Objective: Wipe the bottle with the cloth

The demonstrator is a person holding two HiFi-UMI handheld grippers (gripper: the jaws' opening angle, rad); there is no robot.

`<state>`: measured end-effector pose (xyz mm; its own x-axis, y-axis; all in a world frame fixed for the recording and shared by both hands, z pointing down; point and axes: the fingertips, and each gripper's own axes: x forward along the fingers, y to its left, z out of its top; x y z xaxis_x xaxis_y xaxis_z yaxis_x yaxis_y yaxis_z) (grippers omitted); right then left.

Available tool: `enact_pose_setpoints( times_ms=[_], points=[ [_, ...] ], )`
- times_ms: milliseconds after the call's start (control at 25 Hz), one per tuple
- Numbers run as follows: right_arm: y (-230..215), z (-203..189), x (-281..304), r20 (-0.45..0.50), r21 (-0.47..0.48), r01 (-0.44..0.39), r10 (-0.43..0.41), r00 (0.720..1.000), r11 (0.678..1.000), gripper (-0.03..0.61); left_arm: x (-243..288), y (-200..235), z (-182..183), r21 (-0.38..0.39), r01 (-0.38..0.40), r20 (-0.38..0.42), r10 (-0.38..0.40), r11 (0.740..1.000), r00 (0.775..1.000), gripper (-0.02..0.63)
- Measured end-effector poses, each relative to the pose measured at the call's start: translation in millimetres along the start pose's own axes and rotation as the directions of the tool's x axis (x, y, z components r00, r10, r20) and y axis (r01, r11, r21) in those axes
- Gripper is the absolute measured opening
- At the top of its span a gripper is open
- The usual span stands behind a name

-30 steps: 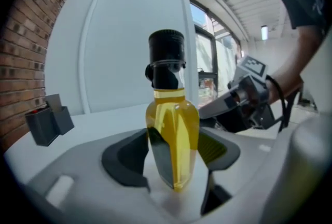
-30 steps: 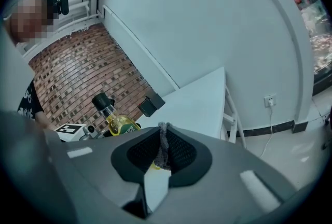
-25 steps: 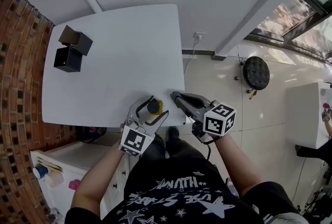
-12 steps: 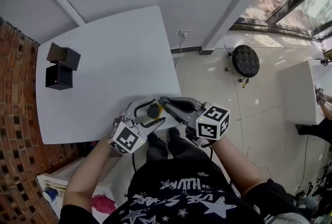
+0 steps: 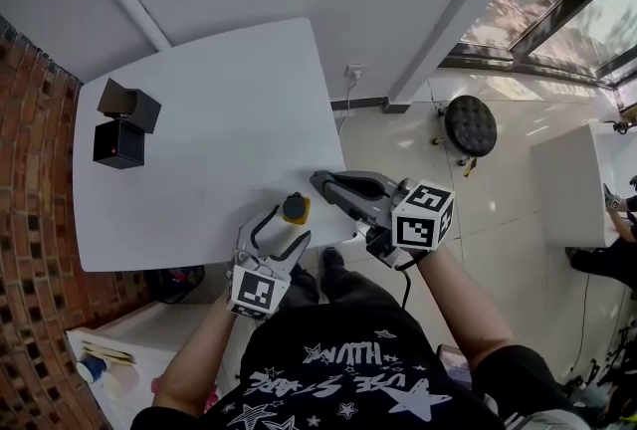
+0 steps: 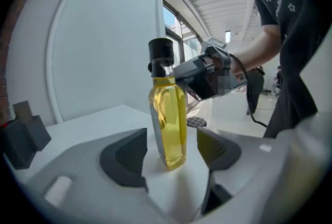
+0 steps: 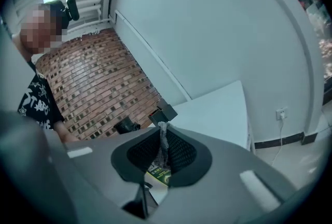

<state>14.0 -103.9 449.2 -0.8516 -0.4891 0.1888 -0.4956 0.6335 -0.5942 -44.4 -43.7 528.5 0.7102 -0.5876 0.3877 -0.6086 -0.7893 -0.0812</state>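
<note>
left gripper (image 5: 287,229): just widened, loose around black-capped yellow bottle (image 6: 167,119) | right gripper (image 5: 323,184): clamps grey cloth (image 7: 163,142) | risk: wiping tips unheld bottle off white desk (image 5: 199,119) edge

My left gripper (image 5: 291,224) points forward and slightly down. Its jaws are wide apart, and the bottle (image 5: 295,208) stands between their tips with a gap at each pad. My right gripper (image 5: 318,182) reaches in from the right, almost level, with its jaws pressed together on a strip of cloth (image 7: 163,141). My bare left forearm (image 5: 199,358) and right forearm (image 5: 463,304) stretch forward, elbows bent, one on each side of my body.
</note>
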Motion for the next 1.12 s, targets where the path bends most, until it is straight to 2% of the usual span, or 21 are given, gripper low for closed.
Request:
enact_pose_setpoints(
  times_ms=[240,360,480,800,1120],
  points=[
    [7,2,19,-0.087,0.005,-0.139,0.139,0.986,0.99,0.038,0,-7,3,-0.116,-0.133,-0.01,0.133,0.984,0.991,0.301],
    [13,-3,29,-0.148,0.007,-0.223,0.222,0.964,0.975,0.038,3,-8,6,-0.119,-0.151,-0.006,0.152,0.981,0.988,0.301],
    [12,-11,39,-0.191,0.014,-0.266,0.264,0.946,0.964,0.038,6,-7,8,-0.114,-0.164,-0.007,0.164,0.98,0.986,0.299],
    [-7,-37,52,-0.231,0.112,-0.277,0.296,0.927,0.954,0.038,7,7,6,-0.128,-0.223,-0.032,0.221,0.966,0.975,0.293],
    [-28,-68,58,-0.321,0.113,-0.236,0.26,0.911,0.965,0.038,1,12,8,-0.136,-0.239,-0.032,0.237,0.962,0.971,0.292]
  ],
)
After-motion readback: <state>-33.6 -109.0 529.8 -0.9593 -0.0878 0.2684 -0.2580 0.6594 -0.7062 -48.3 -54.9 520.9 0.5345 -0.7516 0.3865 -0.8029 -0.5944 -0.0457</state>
